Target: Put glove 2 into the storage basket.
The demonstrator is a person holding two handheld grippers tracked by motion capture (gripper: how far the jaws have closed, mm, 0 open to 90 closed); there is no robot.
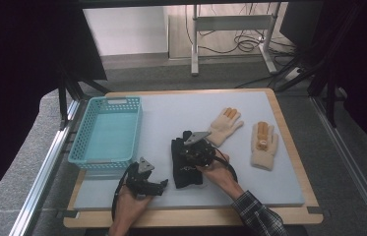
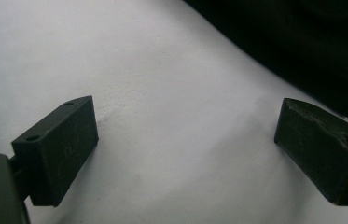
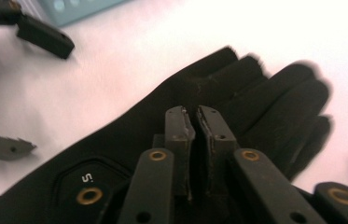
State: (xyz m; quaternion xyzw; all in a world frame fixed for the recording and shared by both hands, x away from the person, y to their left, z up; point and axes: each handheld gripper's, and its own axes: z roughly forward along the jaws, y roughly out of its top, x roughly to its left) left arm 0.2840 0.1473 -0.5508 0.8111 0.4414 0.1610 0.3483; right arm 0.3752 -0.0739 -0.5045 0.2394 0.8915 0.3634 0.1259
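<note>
Right gripper [image 1: 194, 147] hangs over the black glove [image 3: 171, 140], which lies mid-table toward the front edge, fingers pointing at the back edge. In the right gripper view the jaws are nearly together, only a thin slit between them, nothing pinched; the glove is under them, not in them. Left gripper [image 2: 185, 149] sits low over bare mat near the front left corner, jaws spread wide, empty. Basket [image 1: 106, 132] stands along the left edge. Two cream gloves [image 1: 242, 132] lie toward the right edge, well apart from the black one.

Step in hand looks like picking up the black glove, likely for the basket. To do it well: spread the right jaws wider before going down, come in on the palm or cuff where the fabric bunches, pinch one fold firmly, lift straight up so it doesn't drag. Keep the left gripper clear.
</note>
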